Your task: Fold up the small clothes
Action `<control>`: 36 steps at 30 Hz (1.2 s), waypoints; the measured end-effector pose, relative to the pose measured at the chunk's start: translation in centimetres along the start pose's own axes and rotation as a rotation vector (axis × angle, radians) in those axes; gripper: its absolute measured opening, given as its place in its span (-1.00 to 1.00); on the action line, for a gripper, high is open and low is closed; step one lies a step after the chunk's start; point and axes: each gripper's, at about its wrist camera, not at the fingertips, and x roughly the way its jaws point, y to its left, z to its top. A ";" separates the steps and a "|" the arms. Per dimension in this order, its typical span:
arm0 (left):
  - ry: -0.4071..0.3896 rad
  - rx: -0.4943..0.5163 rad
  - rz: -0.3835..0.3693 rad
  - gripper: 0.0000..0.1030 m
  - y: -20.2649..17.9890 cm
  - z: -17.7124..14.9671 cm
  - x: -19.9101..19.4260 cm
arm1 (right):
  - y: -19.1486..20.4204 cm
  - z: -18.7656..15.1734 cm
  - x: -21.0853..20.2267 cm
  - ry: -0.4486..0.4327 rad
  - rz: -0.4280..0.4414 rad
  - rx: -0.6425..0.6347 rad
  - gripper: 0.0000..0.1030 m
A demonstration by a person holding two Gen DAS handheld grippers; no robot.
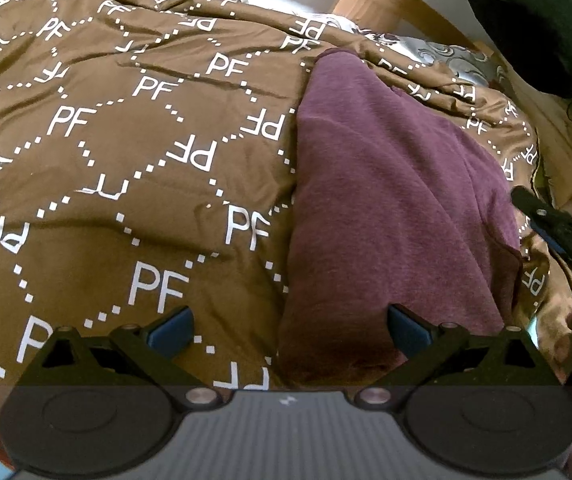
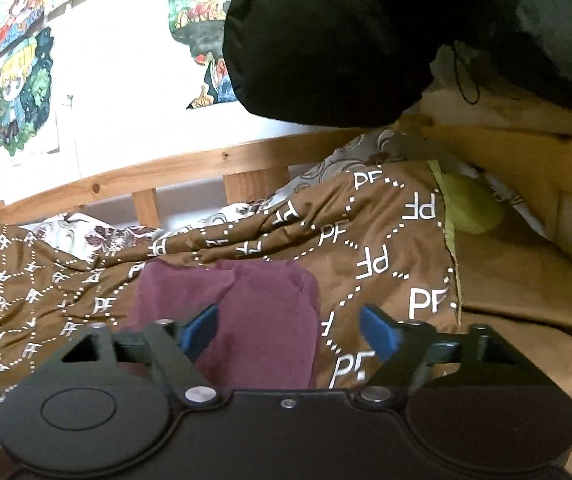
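Left wrist: maroon garment (image 1: 398, 200) on bedspread (image 1: 105, 152); both grippers (image 1: 290, 326) (image 2: 288, 332) agape, empty.

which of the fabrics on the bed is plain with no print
The maroon garment, lying on the brown bedspread, which carries white PF lettering; the sheet behind is floral.

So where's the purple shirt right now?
The purple shirt lies on the brown bedspread, right of middle in the left camera's view. The right camera shows it near the wooden bed rail.
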 end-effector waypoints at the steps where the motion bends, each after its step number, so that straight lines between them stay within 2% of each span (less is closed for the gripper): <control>1: -0.004 0.005 0.002 1.00 -0.1 -0.1 0.0 | -0.2 -0.1 0.6 0.015 -0.005 0.012 0.30; 4: -0.014 0.016 0.004 1.00 -0.2 -0.1 0.1 | -1.0 -0.8 2.0 0.082 0.011 0.086 0.05; 5: -0.017 0.019 0.005 1.00 -0.2 -0.2 0.1 | -1.3 -0.9 2.3 0.094 0.025 0.112 -0.10; 8: -0.023 0.024 0.007 1.00 -0.3 -0.2 0.2 | -0.8 -1.0 2.1 0.090 0.041 0.102 -0.38; 10: -0.022 0.026 0.007 1.00 -0.2 -0.2 0.1 | 0.1 -1.0 1.8 0.071 0.025 0.048 -0.42; 14: -0.025 0.025 0.002 1.00 -0.1 -0.3 0.0 | 2.0 -0.9 1.7 0.026 0.007 -0.075 -0.63; 17: -0.029 0.027 0.003 1.00 -0.3 -0.3 0.0 | 2.6 -0.7 2.1 -0.005 0.002 -0.144 -0.69; 23: -0.035 0.033 -0.001 1.00 -0.3 -0.4 0.0 | 1.8 -0.2 3.0 -0.020 -0.027 -0.191 -0.77; 25: -0.037 0.036 -0.001 1.00 -0.3 -0.4 0.0 | 1.1 0.0 3.7 -0.010 -0.029 -0.172 -0.77; 28: -0.040 0.036 0.001 1.00 -0.4 -0.5 0.1 | -0.3 0.1 4.1 0.007 0.001 -0.079 -0.76; 33: -0.044 0.037 0.001 1.00 -0.4 -0.5 0.1 | -1.2 0.2 4.1 0.009 0.041 -0.001 -0.53; 34: -0.043 0.037 0.000 1.00 -0.3 -0.5 0.1 | -1.5 0.2 4.3 0.013 0.050 0.028 -0.47; 36: -0.042 0.036 -0.002 1.00 -0.3 -0.5 0.1 | -2.2 0.3 4.5 0.020 0.047 0.078 -0.06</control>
